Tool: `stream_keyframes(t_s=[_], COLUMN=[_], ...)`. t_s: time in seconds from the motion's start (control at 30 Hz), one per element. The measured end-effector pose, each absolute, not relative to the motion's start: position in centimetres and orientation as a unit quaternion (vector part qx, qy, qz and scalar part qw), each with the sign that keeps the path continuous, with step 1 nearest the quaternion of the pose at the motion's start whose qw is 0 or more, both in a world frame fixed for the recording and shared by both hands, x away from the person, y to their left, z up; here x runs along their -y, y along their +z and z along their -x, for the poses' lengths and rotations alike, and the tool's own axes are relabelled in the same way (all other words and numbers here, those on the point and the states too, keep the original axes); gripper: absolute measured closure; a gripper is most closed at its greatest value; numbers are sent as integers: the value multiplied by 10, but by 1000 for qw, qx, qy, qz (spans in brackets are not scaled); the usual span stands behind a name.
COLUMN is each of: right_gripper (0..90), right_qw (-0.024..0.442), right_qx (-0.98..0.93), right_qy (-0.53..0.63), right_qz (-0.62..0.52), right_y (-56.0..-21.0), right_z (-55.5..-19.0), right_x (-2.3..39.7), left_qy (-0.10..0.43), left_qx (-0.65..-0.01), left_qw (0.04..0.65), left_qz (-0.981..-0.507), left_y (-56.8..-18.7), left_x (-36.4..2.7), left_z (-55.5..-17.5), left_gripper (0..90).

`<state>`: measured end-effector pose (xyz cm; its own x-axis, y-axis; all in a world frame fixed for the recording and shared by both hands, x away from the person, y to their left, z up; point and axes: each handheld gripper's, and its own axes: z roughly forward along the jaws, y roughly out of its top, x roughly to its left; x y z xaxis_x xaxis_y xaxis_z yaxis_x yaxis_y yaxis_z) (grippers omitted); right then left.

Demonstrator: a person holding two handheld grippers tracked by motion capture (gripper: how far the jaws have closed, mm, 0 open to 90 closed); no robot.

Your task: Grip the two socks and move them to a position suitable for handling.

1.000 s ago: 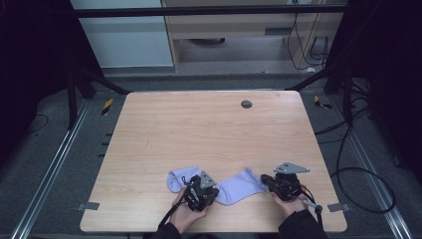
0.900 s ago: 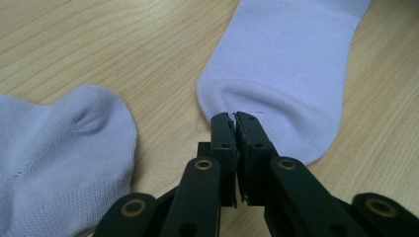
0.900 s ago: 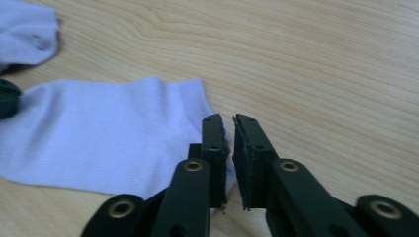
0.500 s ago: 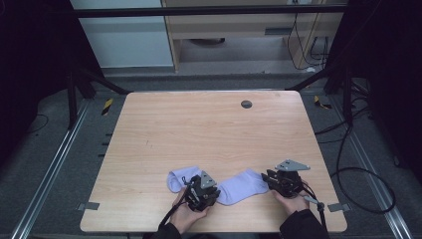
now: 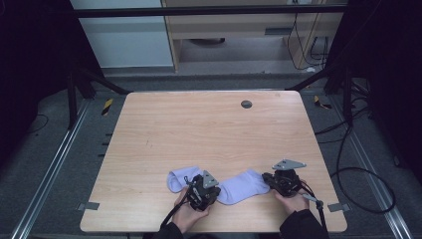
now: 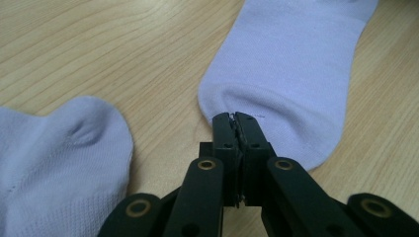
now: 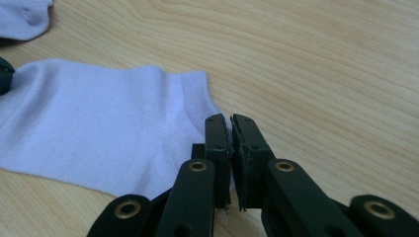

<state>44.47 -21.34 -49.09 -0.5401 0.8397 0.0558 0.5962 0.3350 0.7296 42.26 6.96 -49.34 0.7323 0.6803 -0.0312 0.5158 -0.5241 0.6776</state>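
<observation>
A: High view first: the wooden table (image 5: 209, 144) has bare wood across most of its top, with a small dark round cap (image 5: 246, 104) near its far edge. What lies at the near edge?

B: Two pale lilac socks. The right-hand sock (image 5: 241, 185) lies flat between the two grippers, and the left-hand sock (image 5: 180, 179) lies just beside it, to the left of the left gripper (image 5: 203, 190).

A: How do the jaws stand?

B: Both pairs have just been closing. In the left gripper view the jaws are together, pinching the rounded toe end of the right-hand sock (image 6: 291, 84) at its edge. The other sock (image 6: 59, 158) lies apart from it at lower left, bare wood between them.

A: And the right gripper (image 5: 284, 181)?

B: In the right gripper view its jaws are pressed together on the ribbed cuff end of the same sock (image 7: 99, 128); the fabric runs in behind the left jaw. A corner of the other sock (image 7: 22, 17) peeks in at top left.

A: Anything smaller?

B: A grey three-cornered plate tops each gripper, and a black cable trails from each toward the person's sleeves.
</observation>
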Motion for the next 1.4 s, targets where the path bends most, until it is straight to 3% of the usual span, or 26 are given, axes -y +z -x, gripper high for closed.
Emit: stream_keyframes(t_s=[0.4, 0.6, 1.0, 1.4], right_gripper=[853, 769, 579, 494], right_qw=[182, 187, 213, 202], right_qx=[-793, -790, -763, -773], right_qy=[352, 355, 409, 427], right_qz=[-463, -463, -453, -424], right_y=[-484, -485, -467, -453], right_z=[-417, -415, -417, -427], right_x=[231, 230, 225, 192], left_qy=[129, 129, 161, 203], left_qx=[-337, -332, -351, -421], left_qw=[345, 366, 394, 376], left_qz=[-866, -859, -834, -800], left_y=[-494, -486, -451, -449], left_x=[-58, -64, -126, -201], left_z=[-428, -426, -420, -424], left_gripper=[862, 714, 530, 471])
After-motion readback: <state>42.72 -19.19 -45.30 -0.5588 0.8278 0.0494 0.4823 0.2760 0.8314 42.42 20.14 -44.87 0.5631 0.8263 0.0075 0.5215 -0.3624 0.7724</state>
